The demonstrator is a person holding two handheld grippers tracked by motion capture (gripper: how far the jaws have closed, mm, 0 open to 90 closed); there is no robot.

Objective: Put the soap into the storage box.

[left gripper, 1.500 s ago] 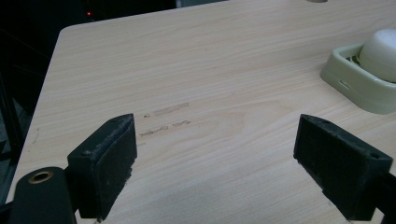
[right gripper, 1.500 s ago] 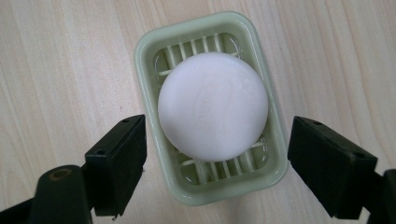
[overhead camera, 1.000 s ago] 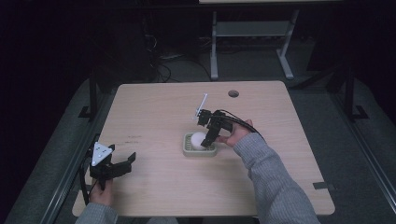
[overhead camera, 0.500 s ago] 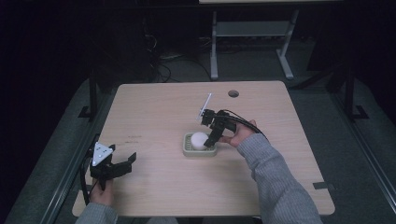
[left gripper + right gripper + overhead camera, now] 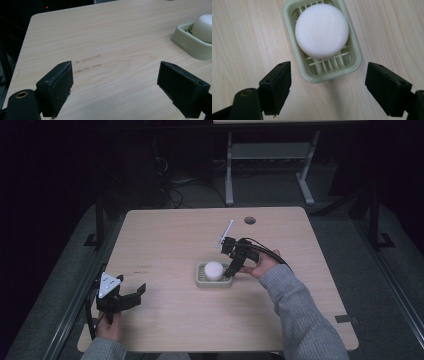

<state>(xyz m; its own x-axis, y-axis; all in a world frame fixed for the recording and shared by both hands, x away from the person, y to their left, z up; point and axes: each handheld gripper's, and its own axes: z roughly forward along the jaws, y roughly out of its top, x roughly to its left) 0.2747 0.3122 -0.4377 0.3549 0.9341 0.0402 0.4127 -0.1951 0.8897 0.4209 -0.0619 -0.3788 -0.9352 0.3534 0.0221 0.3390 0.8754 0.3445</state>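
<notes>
Two grippers sit over the table point(image 5: 165, 235): the left gripper point(image 5: 131, 295), near the front-left corner, gapes wide and empty. At the middle, soap point(image 5: 214, 269) rests in its dish point(image 5: 200, 281). The right gripper point(image 5: 327, 85), wide, straddles the dish; closing carelessly could shove the dish or squeeze the slippery soap out.

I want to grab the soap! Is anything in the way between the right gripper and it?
Nothing visible is. The right gripper is open, with the round white soap bar lying uncovered in its pale green slotted plastic dish just ahead of the jaws.
</notes>
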